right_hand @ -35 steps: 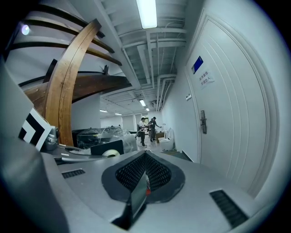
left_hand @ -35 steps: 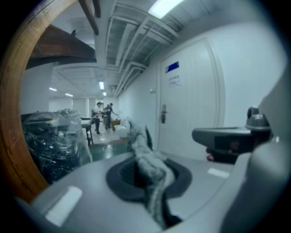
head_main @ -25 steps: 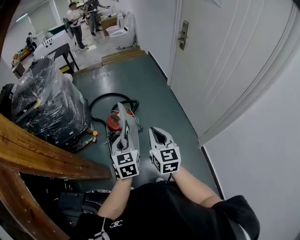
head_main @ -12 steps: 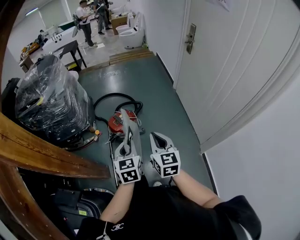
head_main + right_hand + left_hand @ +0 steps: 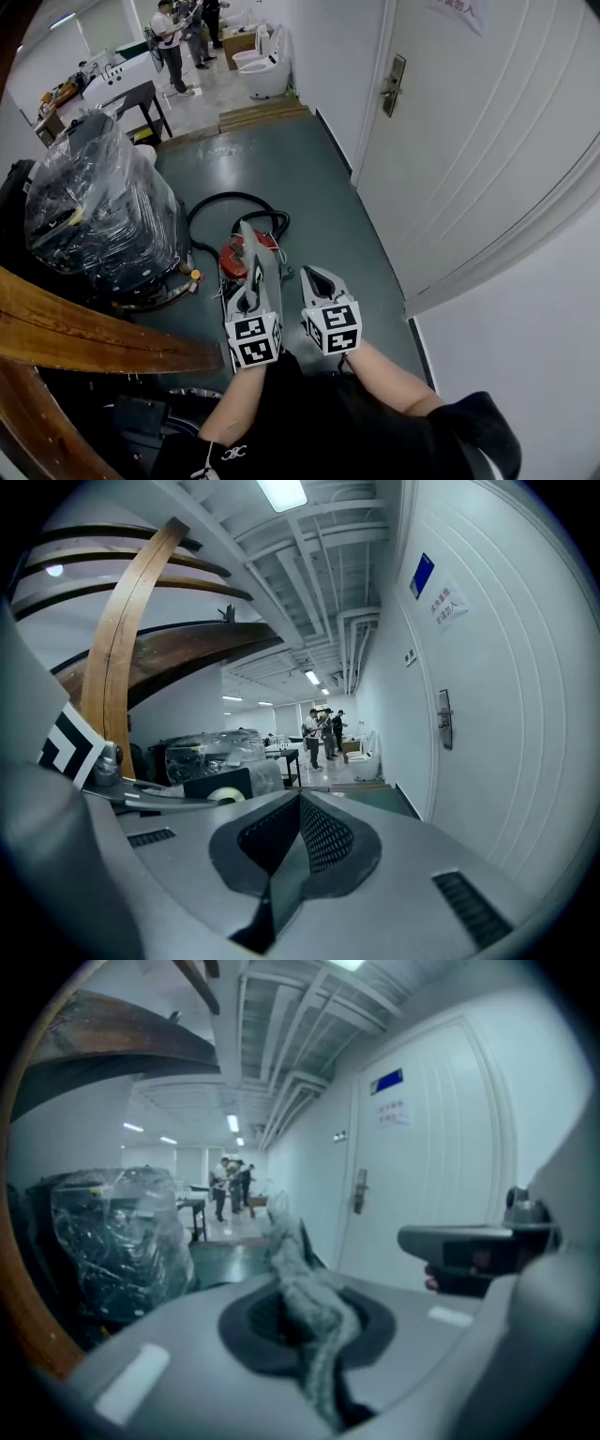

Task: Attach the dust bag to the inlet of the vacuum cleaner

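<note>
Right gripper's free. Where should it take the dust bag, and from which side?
Probably its far, free end, from the right. The dust bag is a thin grey sheet reaching out past the left gripper, which pinches its near end. The right gripper sits shut beside it on that side, so open first, then close across the flat faces.

Wrapped load (image 5: 94, 206) left, door (image 5: 469, 141) right — vacuum cleaner (image 5: 231, 253) between.

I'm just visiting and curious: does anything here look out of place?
The red vacuum cleaner sits mid-corridor, its black hose looped loose; the grey dust bag is pinched in the left gripper, unattached.
</note>
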A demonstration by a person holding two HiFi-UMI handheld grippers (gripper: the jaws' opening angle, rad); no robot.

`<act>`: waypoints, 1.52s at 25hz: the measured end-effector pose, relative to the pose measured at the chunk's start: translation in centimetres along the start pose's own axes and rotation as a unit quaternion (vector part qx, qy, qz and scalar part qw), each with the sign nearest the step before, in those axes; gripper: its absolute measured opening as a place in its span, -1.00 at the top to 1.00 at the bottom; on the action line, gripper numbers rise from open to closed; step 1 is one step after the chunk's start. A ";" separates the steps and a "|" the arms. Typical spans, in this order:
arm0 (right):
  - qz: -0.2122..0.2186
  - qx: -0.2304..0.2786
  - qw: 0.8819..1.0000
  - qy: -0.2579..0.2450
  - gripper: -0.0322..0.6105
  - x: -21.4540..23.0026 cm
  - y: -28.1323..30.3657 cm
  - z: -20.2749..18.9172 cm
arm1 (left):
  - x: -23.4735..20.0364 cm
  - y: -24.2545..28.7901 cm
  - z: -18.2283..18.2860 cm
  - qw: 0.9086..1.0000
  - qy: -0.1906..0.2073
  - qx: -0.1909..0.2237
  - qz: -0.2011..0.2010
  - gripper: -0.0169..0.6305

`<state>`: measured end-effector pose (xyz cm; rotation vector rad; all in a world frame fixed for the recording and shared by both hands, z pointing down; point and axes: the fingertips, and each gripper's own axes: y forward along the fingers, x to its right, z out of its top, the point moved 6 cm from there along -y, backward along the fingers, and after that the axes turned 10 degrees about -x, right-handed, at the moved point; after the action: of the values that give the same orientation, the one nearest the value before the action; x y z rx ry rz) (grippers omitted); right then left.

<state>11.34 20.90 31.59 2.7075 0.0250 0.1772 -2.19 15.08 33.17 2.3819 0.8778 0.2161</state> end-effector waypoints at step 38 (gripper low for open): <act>0.156 -0.102 0.978 -0.091 0.90 -6.4 25.1 7.1 | -19.8 10.0 4.7 0.983 -0.120 -0.042 0.134 0.88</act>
<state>5.63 -5.13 34.84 2.4961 -0.4499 0.0216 -10.42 -5.85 36.07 2.3791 0.4271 0.0651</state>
